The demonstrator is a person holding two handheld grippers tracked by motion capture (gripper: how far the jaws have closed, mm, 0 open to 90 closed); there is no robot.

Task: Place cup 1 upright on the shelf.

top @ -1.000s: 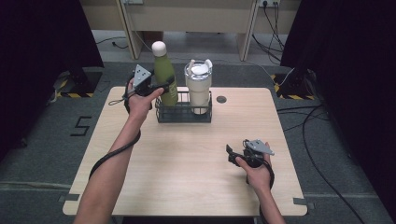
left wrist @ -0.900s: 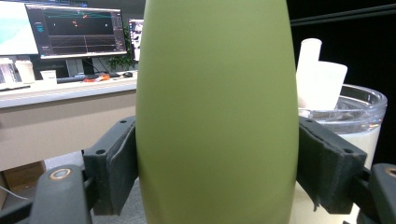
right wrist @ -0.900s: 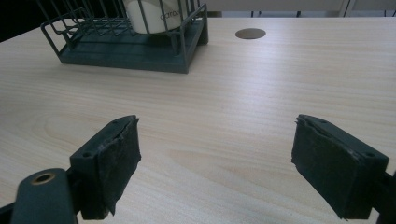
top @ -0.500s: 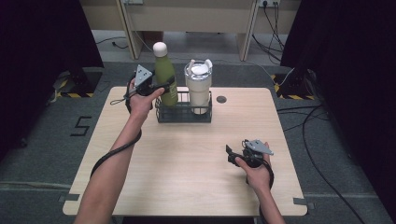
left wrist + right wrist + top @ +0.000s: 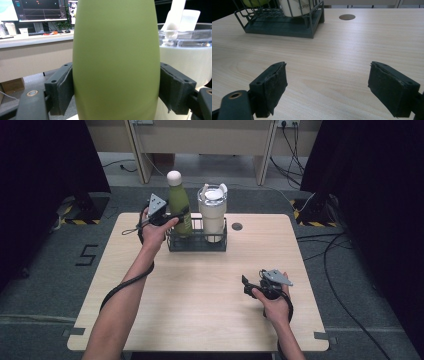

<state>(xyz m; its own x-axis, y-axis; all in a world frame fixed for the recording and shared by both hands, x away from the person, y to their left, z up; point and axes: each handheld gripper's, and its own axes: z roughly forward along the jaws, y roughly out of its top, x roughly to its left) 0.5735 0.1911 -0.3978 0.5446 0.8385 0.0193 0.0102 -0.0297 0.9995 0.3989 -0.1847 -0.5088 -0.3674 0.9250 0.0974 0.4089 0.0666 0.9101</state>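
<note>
A green bottle (image 5: 178, 206) with a white cap stands upright in the left side of a dark wire basket (image 5: 197, 248) at the table's back. My left gripper (image 5: 182, 216) is shut on the bottle's body; in the left gripper view both pads press the green bottle (image 5: 116, 57) from either side. A white tumbler (image 5: 212, 215) with a clear lid sits in the basket's right side, close beside the bottle. My right gripper (image 5: 247, 286) rests low near the front right of the table, open, with bare wood between its jaws (image 5: 328, 85).
The wooden table (image 5: 200, 295) has a round grommet (image 5: 237, 226) right of the basket. The basket (image 5: 282, 27) lies ahead of the right gripper. Cables run over the floor at the right. A desk with monitors (image 5: 40, 10) stands behind.
The green bottle and my left gripper have sunk a little toward the basket. The right gripper has not moved.
</note>
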